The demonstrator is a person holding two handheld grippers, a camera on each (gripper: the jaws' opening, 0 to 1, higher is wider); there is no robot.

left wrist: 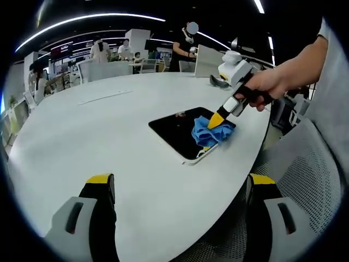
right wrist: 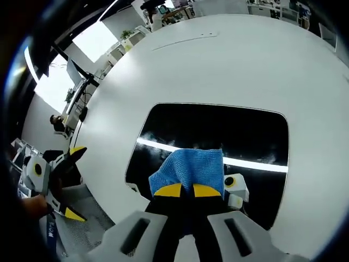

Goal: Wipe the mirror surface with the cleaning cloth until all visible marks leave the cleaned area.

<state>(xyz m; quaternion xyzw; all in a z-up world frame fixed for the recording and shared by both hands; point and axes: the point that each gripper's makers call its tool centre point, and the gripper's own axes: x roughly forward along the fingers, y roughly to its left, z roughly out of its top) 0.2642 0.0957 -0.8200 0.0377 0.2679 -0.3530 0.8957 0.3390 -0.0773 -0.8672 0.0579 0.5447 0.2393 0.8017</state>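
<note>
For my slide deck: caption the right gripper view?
Right tool presses blue cloth onto the mirror on a white table.

Open office under a dark ceiling with long curved light strips (left wrist: 92,19). Large round white table (left wrist: 98,125), grey mesh chair (left wrist: 305,180) beside it, desks and people (left wrist: 185,46) beyond, bright window (right wrist: 95,41).

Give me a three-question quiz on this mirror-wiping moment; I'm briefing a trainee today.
1. True or false: the right gripper presses the blue cleaning cloth onto the mirror.
2. The left gripper is: A) open above the white table, B) shut on the cloth, C) resting on the mirror.
3. Fill in: the mirror lies near the table's ____.

Key: 1 true; 2 A; 3 edge.
</note>
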